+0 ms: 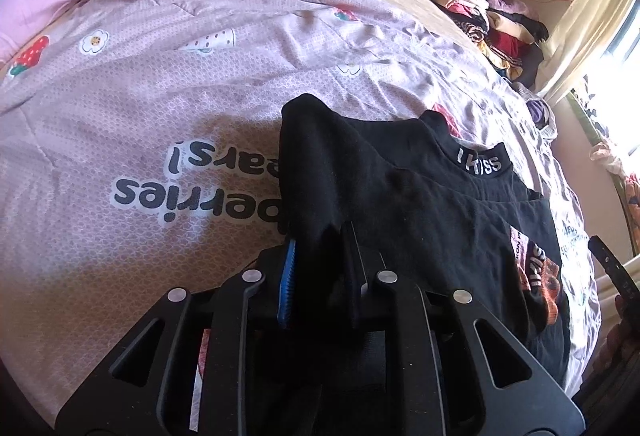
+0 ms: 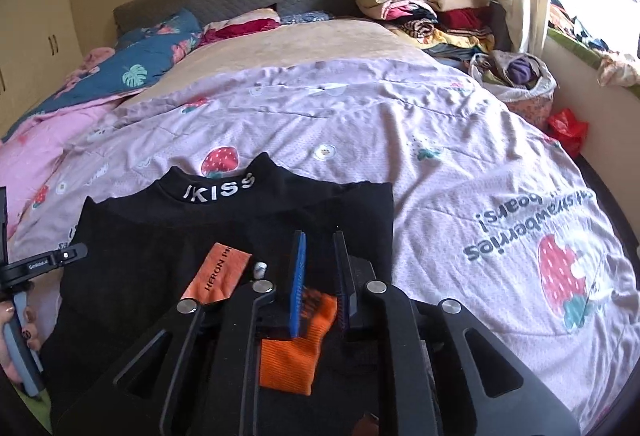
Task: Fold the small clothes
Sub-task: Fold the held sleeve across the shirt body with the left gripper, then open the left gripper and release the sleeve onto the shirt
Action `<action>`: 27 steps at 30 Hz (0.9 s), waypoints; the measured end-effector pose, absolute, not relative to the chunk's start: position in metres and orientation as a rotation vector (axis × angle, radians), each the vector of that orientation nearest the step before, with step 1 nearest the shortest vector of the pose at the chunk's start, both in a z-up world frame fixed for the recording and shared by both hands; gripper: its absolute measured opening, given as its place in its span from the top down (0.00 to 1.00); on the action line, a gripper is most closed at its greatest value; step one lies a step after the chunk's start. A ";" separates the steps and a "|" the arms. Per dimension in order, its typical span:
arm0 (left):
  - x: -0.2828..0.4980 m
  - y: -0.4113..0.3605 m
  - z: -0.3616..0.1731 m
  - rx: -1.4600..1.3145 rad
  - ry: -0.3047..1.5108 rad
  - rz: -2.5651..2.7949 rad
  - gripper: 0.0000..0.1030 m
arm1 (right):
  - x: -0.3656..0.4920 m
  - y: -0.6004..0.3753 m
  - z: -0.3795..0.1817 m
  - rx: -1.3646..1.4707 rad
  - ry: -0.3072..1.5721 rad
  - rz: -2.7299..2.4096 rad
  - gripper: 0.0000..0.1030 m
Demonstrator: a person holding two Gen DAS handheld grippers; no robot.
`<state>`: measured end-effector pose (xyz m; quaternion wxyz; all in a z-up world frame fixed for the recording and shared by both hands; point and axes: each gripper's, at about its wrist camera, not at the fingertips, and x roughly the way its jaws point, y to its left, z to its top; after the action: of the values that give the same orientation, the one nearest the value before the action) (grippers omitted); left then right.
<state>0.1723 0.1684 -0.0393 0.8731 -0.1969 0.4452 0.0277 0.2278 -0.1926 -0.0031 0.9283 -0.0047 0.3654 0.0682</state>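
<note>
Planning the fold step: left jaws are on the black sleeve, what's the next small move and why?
Probably carry the left gripper with its pinched black sleeve across onto the black KISS-collar top, since the sleeve is bunched between its jaws and lifted off the pink strawberry quilt. The right gripper sits over the orange patch, jaws slightly apart.

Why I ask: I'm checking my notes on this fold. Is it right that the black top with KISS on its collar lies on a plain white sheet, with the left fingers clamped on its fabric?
Not quite. The sheet is not plain white: it is pale pink with strawberry prints, as the right wrist view shows. The rest holds: the black top has KISS on its collar, and the left fingers are clamped on its fabric.
</note>
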 end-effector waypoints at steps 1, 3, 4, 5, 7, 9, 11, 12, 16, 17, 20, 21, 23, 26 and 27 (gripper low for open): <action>0.171 0.168 -0.038 -0.408 0.927 0.058 0.88 | 0.227 -0.193 -0.003 -0.003 0.751 0.143 0.86; 0.169 0.168 -0.035 -0.402 0.921 0.061 0.88 | 0.223 -0.193 -0.005 0.014 0.758 0.163 0.86; 0.168 0.167 -0.032 -0.395 0.915 0.062 0.88 | 0.221 -0.192 -0.005 0.017 0.764 0.175 0.84; 0.167 0.167 -0.030 -0.388 0.909 0.064 0.88 | 0.219 -0.189 -0.006 0.018 0.770 0.192 0.82; 0.164 0.165 -0.023 -0.372 0.896 0.065 0.88 | 0.216 -0.183 -0.010 0.020 0.788 0.221 0.79; 0.162 0.163 -0.017 -0.354 0.887 0.061 0.88 | 0.214 -0.177 -0.013 0.031 0.803 0.246 0.78; 0.161 0.160 -0.011 -0.351 0.876 0.040 0.88 | 0.211 -0.170 -0.016 0.031 0.819 0.263 0.76; 0.160 0.160 -0.009 -0.347 0.875 0.036 0.88 | 0.209 -0.167 -0.018 0.031 0.824 0.270 0.75; 0.162 0.150 -0.006 -0.326 0.884 0.004 0.79 | 0.201 -0.158 -0.024 0.037 0.845 0.302 0.73; 0.162 0.147 -0.007 -0.324 0.891 -0.006 0.79 | 0.199 -0.154 -0.026 0.036 0.852 0.312 0.73; 0.162 0.133 -0.008 -0.296 0.904 -0.035 0.79 | 0.197 -0.148 -0.031 0.031 0.866 0.327 0.72; 0.162 0.129 -0.009 -0.286 0.910 -0.048 0.78 | 0.196 -0.145 -0.032 0.028 0.873 0.332 0.72; 0.161 0.119 -0.014 -0.270 0.928 -0.082 0.74 | 0.196 -0.141 -0.034 0.024 0.880 0.344 0.72; 0.162 0.112 -0.024 -0.273 0.968 -0.112 0.73 | 0.194 -0.134 -0.037 0.008 0.889 0.363 0.72; 0.162 0.111 -0.026 -0.263 0.976 -0.110 0.72 | 0.193 -0.132 -0.037 0.003 0.891 0.370 0.72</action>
<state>0.1620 0.1111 -0.0262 0.8735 -0.1260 0.4672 -0.0528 0.1935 -0.1317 -0.0372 0.8858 0.0014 0.4285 0.1780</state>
